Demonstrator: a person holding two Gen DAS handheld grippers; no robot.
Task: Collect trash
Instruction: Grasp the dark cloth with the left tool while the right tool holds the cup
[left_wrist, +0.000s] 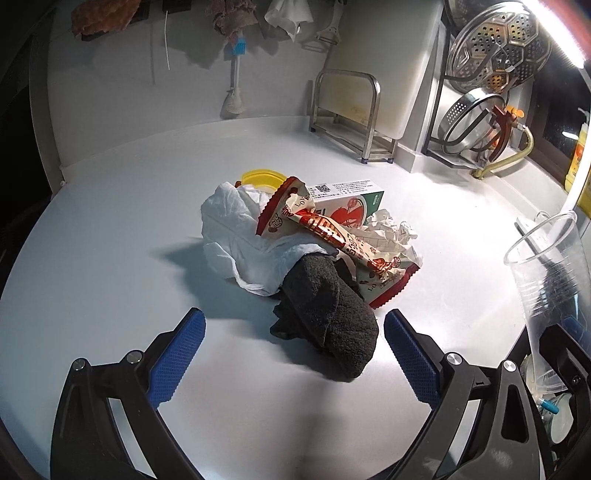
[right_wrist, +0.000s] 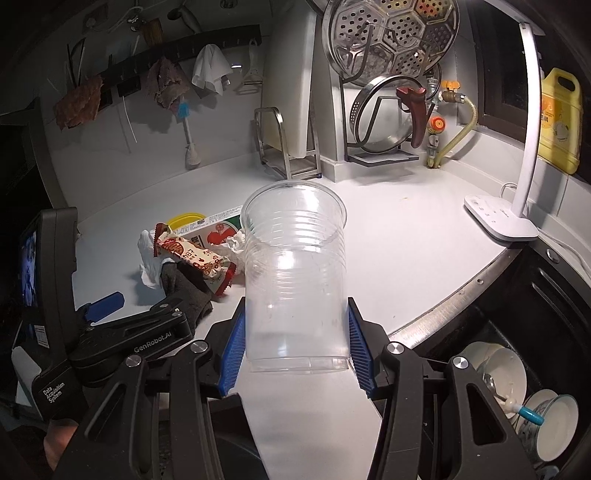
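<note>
A heap of trash lies mid-counter: a dark grey cloth (left_wrist: 328, 325), a red snack wrapper (left_wrist: 332, 236), a white plastic bag (left_wrist: 232, 236), a green and red carton (left_wrist: 351, 206), crumpled paper (left_wrist: 391, 232) and a yellow lid (left_wrist: 262, 177). My left gripper (left_wrist: 295, 321) is open, its blue pads (left_wrist: 181, 354) on either side of the cloth's near end without touching it. My right gripper (right_wrist: 295, 306) is shut on a clear plastic cup (right_wrist: 295, 266), held upright and empty to the right of the heap. The cup (left_wrist: 546, 266) also shows at the right edge of the left wrist view.
A white desk lamp (right_wrist: 498, 218) stands on the counter's right side. A sink (right_wrist: 554, 295) at lower right holds bowls (right_wrist: 546, 421). A metal board stand (left_wrist: 347, 118), a rack with steamer trays (right_wrist: 388, 40) and a yellow bottle (right_wrist: 557, 118) line the back wall.
</note>
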